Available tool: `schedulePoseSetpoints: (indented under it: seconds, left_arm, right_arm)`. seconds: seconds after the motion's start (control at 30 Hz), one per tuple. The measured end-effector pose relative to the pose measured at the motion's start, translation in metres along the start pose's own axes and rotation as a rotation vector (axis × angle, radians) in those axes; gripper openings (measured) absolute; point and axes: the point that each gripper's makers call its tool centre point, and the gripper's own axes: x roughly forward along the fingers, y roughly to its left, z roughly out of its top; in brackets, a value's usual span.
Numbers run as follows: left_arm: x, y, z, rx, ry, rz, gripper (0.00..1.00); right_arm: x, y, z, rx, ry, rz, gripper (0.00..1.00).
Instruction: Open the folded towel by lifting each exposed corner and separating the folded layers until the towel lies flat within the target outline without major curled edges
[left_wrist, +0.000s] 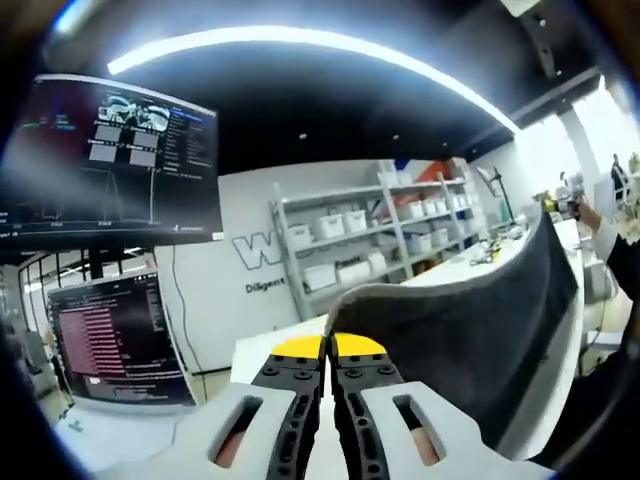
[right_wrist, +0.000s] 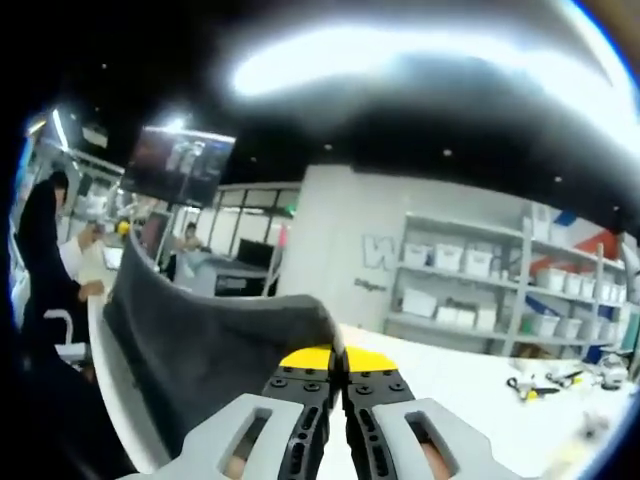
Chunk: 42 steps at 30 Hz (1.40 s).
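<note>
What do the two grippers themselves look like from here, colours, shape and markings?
Both look alike. The left gripper and the right gripper each have two light grey moulded jaws with slot-shaped cutouts, black inner strips dotted with small screws, and yellow tips. In both views the jaws rise side by side from the bottom. No cables or printed markings are visible on them.

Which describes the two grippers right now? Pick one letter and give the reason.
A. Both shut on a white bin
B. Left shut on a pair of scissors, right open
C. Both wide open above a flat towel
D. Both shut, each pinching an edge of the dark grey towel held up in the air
D: the left gripper and the right gripper each have yellow-tipped jaws closed together on the dark grey towel, which hangs raised between them.
</note>
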Motion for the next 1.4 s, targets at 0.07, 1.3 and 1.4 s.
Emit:
schedulePoseSetpoints:
  seconds: [0.07, 1.3, 1.4]
  left_arm:
    - [0.005, 0.002, -0.007, -0.001, 0.014, 0.004, 0.01]
    - [0.116, 0.041, -0.112, -0.101, 0.159, 0.026, 0.01]
    - [0.128, 0.043, -0.122, -0.113, 0.171, 0.023, 0.01]
  right_arm:
    - [0.006, -0.003, -0.006, -0.007, 0.013, -0.002, 0.0]
    - [0.117, 0.004, -0.111, 0.195, 0.138, 0.041, 0.0]
    - [0.124, 0.003, -0.117, 0.205, 0.145, 0.04, 0.0]
